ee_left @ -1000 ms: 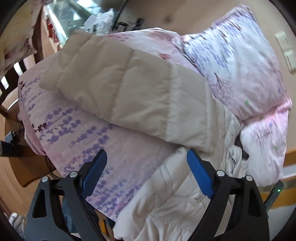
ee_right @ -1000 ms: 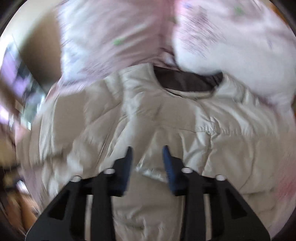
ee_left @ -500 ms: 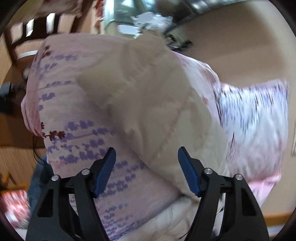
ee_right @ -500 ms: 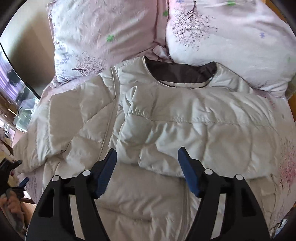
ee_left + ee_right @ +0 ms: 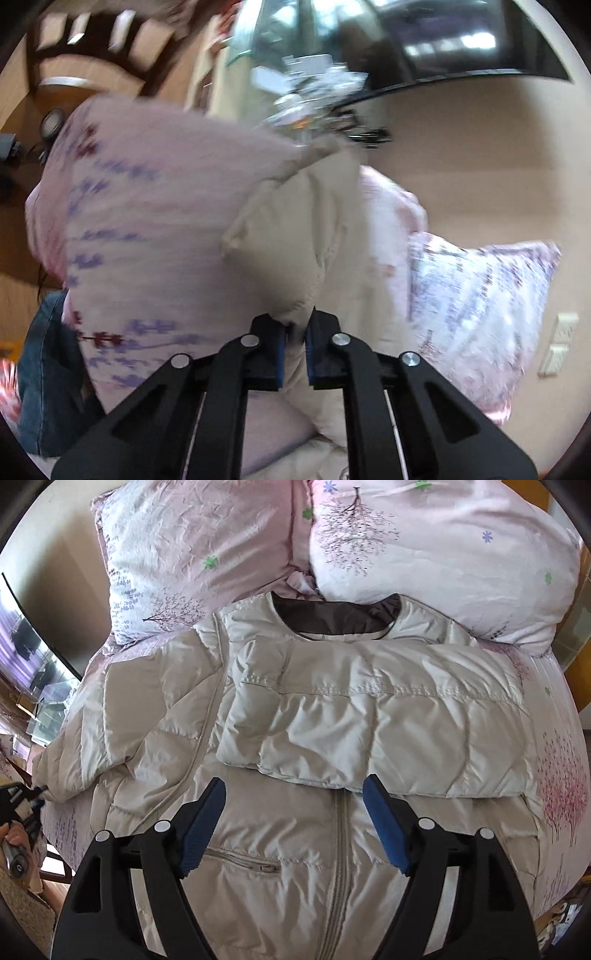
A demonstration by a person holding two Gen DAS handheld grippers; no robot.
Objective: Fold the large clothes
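Observation:
A cream quilted jacket [image 5: 332,849] lies front up on the bed, its zip closed and its collar toward the pillows. One sleeve [image 5: 369,731] is folded flat across the chest. The other sleeve [image 5: 110,720] stretches out to the left. My left gripper [image 5: 294,332] is shut on the end of that sleeve [image 5: 295,240], which bunches up just beyond the pads. At the far left edge of the right wrist view, the left gripper [image 5: 26,801] shows at the cuff. My right gripper [image 5: 294,784] hovers over the zip below the folded sleeve; its jaws are opening with nothing between them.
Two floral pillows [image 5: 192,554] [image 5: 443,546] lie at the head of the bed. The pink floral sheet [image 5: 147,221] hangs over the bed's edge. A dark screen [image 5: 461,37], a cluttered glass table [image 5: 306,92], a wooden chair [image 5: 92,44] and a person's jeans leg [image 5: 44,350] stand nearby.
My left gripper moved onto the outstretched sleeve's end, rolled and closed on it. My right gripper opened wide and drew back from the sleeve folded across the chest.

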